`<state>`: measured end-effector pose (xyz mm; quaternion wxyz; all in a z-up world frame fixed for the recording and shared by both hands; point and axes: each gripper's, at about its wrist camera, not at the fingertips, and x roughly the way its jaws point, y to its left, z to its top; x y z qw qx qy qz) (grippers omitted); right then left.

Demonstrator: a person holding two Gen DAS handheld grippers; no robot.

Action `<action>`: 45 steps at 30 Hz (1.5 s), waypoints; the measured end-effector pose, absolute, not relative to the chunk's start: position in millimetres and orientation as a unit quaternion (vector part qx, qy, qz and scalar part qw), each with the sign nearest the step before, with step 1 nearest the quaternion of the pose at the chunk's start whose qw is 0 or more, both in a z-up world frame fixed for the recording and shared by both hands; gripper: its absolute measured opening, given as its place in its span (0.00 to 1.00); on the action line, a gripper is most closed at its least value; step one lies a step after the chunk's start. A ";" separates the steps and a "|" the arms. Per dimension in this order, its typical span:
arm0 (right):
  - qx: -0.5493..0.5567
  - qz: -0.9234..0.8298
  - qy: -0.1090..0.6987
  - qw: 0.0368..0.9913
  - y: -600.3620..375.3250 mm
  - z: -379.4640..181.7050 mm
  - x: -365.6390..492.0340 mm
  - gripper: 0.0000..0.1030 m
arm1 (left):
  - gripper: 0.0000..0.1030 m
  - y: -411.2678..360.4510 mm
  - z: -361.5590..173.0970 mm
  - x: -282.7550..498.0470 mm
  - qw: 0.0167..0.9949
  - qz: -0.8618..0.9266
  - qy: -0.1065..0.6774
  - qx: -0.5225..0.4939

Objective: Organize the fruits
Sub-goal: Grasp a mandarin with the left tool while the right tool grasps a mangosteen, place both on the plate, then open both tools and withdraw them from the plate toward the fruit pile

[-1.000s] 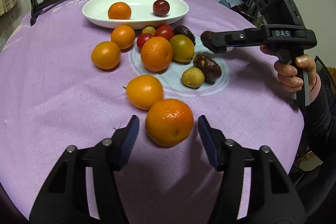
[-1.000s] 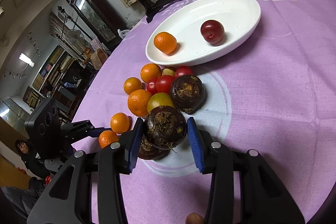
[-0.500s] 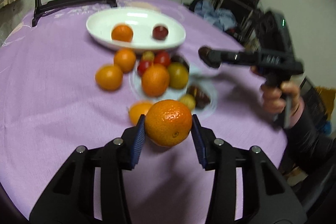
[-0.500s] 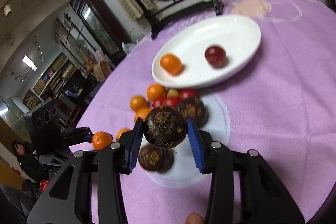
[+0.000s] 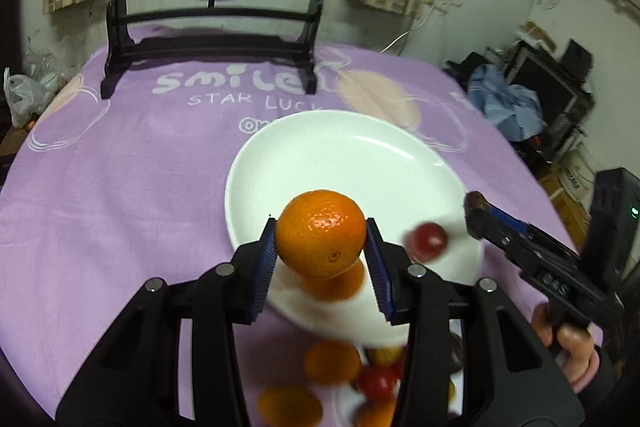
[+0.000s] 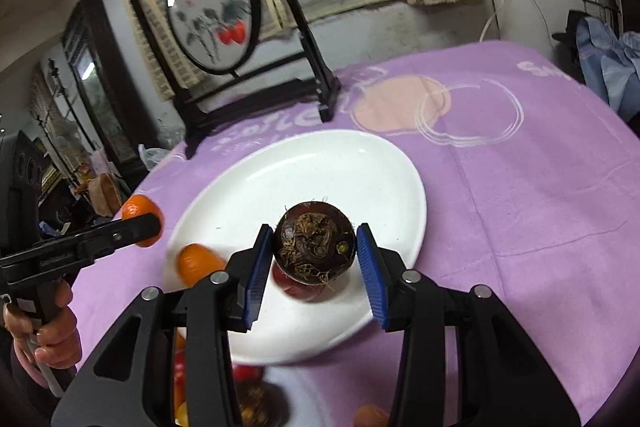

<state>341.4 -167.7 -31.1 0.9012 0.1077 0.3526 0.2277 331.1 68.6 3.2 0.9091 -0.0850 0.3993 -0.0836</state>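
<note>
Both claws now over plate [image 5: 320,155] — two fruits.

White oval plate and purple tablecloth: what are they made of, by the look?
White oval plate: probably glazed ceramic or porcelain, though melamine is possible; smooth, glossy, with sharp light glints on the rim and basin. Purple tablecloth: woven fabric, matte, with fold creases, soft wrinkles and printed white lettering and circles.
</note>
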 end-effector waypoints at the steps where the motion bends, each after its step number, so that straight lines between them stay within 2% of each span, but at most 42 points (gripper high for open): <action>1: 0.107 0.228 0.356 0.900 -168.2 -31.4 342.6 0.42 | 0.42 66.5 -0.7 338.8 0.907 -0.077 0.407 -0.081; 4: 0.104 0.226 0.362 0.898 -165.0 -36.0 349.7 0.43 | 0.42 68.0 -9.5 352.9 0.903 -0.058 0.418 -0.077; 7: 0.106 0.228 0.375 0.892 -164.6 -35.6 349.3 0.49 | 0.43 73.3 -17.6 354.8 0.898 -0.051 0.429 -0.080; 8: 0.104 0.228 0.376 0.892 -164.5 -33.2 346.8 0.49 | 0.54 75.6 -18.9 353.2 0.898 -0.051 0.430 -0.080; 9: 0.102 0.230 0.375 0.892 -164.9 -29.4 342.4 0.49 | 0.70 77.5 -17.2 349.0 0.901 -0.045 0.424 -0.077; 11: 0.094 0.236 0.373 0.892 -165.3 -22.3 332.9 0.49 | 0.82 81.2 -7.0 336.5 0.917 -0.020 0.393 -0.066; 12: 0.088 0.242 0.370 0.893 -164.7 -17.7 325.0 0.49 | 0.87 82.3 -1.9 329.2 0.921 -0.015 0.384 -0.061; 17: 0.055 0.284 0.361 0.887 -155.4 -8.2 289.3 0.49 | 0.94 98.1 9.6 289.1 0.930 -0.015 0.360 -0.073; 30: 0.024 0.420 0.400 0.814 -150.9 -18.6 201.5 0.49 | 0.96 125.8 -12.3 190.6 0.929 -0.001 0.358 -0.087; 45: 0.028 0.427 0.481 0.765 -144.7 -51.2 206.7 0.49 | 0.96 122.9 -20.1 167.4 0.931 -0.011 0.356 -0.080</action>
